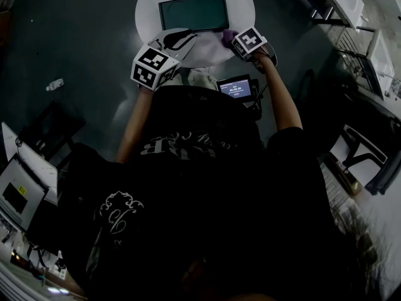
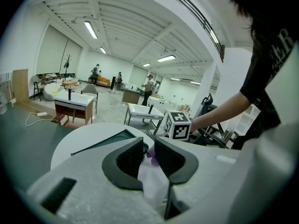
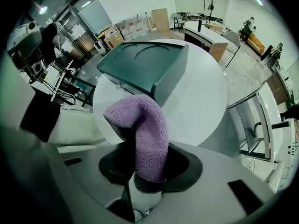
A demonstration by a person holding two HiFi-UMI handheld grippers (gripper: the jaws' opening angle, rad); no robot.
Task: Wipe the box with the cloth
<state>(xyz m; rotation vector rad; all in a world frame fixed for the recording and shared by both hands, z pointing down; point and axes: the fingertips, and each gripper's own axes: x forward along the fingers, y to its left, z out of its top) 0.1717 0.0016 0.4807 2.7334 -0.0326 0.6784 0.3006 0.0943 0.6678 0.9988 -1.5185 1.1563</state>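
A dark green box (image 1: 193, 12) lies flat on the round white table (image 1: 147, 8). My right gripper (image 1: 233, 39) hovers at the box's near right corner, shut on a purple fleece cloth (image 1: 225, 36). In the right gripper view the cloth (image 3: 145, 134) stands up from between the jaws and curls toward the box (image 3: 145, 66). My left gripper (image 1: 177, 42) hangs over the table's near edge, left of the cloth. Its jaws stand a little apart with nothing between them (image 2: 148, 147). The box's edge (image 2: 112, 141) shows beyond its left jaw.
A small lit screen (image 1: 235, 88) on a stand sits just below the table's near edge, between my arms. A bottle (image 1: 55, 84) lies on the dark floor at left. A laptop (image 1: 22, 190) stands at far left; shelves and a chair (image 1: 366, 162) are at right.
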